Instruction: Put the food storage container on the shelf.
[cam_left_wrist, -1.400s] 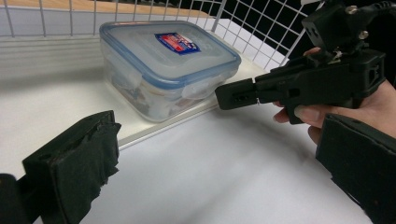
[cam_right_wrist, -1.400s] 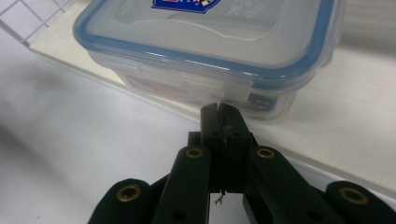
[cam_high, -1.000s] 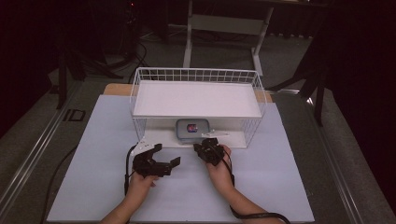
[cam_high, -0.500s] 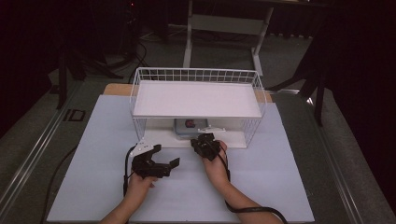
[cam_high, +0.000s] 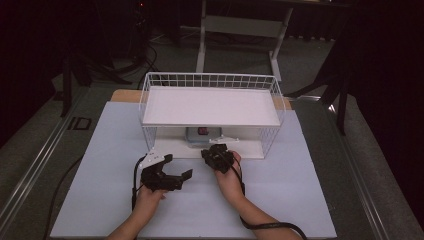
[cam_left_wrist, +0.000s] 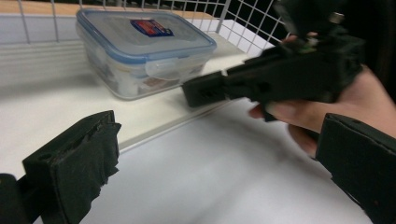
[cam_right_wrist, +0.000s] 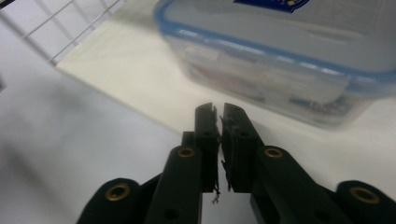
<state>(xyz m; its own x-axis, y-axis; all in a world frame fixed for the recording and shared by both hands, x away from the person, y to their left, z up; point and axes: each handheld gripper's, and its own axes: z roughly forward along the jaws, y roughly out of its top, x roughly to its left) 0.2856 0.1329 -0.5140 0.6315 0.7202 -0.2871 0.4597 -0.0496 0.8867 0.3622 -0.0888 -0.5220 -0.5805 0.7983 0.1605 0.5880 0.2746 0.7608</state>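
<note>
A white mat (cam_high: 300, 200) covers the table, and on it stands a white wire rack (cam_high: 210, 80) with a solid white upper shelf (cam_high: 210, 105) and a low white bottom board (cam_high: 250, 147). The rack sits toward twelve o'clock in the high view.

On the bottom board, under the shelf, lies a clear plastic food box (cam_left_wrist: 140, 56) with a blue-rimmed lid, a snap tab on its near short side and a red and blue label on top. Something dark and pale shows through its walls, too blurred to name. In the high view the box sits just behind the board's front edge, at about twelve o'clock from the right gripper.

The person's forearms come in from six o'clock. The right hand (cam_high: 231, 182) reaches forward with the right gripper (cam_high: 218, 156) at the front edge of the bottom board, pointing toward the box. In the right gripper view its jaws have just been opening and stand a narrow slit apart with nothing between them, their tips just short of the box's near wall and not touching it.

The left hand (cam_high: 150, 197) rests farther back on the mat, at about nine o'clock from the right hand. The left gripper (cam_high: 170, 172) lies roughly level, pointing toward two o'clock. Its jaws gape wide and hold nothing; in the left gripper view the box shows at eleven o'clock and the right gripper at two o'clock.
</note>
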